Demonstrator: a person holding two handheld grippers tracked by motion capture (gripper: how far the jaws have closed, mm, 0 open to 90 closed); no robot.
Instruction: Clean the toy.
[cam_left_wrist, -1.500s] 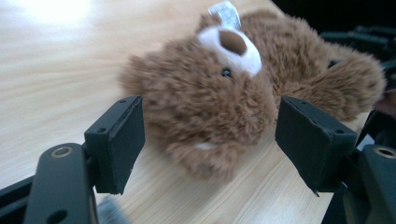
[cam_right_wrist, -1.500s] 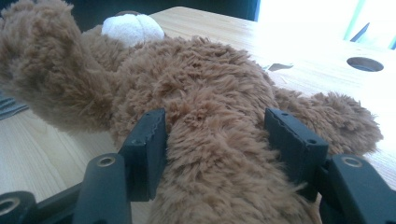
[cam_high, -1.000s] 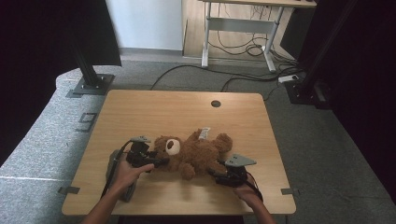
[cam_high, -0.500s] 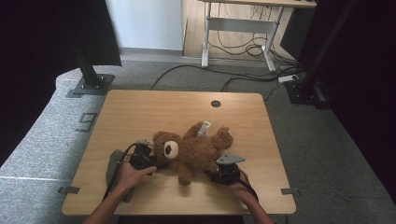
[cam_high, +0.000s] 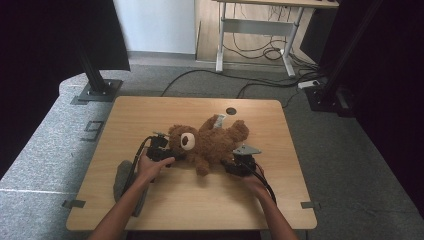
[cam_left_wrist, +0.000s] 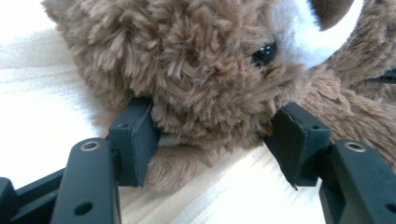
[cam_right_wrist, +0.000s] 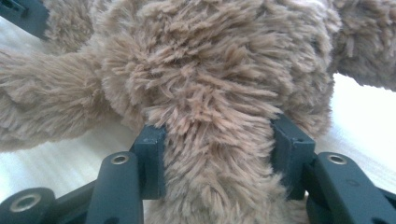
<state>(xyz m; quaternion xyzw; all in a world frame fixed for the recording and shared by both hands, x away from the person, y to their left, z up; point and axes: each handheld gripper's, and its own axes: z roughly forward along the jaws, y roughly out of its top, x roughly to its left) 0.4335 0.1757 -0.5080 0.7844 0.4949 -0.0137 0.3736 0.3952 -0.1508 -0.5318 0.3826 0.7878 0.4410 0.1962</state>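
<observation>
A brown teddy bear (cam_high: 210, 142) lies on the light wooden table (cam_high: 200, 200), between both claws. The left claw (cam_left_wrist: 215, 135) pinches its head; the right claw (cam_right_wrist: 217, 149) pinches a leg. Grey carpet (cam_high: 350, 150) and cables (cam_high: 260, 85) lie beyond them.

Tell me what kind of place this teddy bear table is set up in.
Probably a lab or recording studio: black curtains flank the wooden table, stand bases and loose cables sit on grey carpet, and a desk frame stands behind.
</observation>
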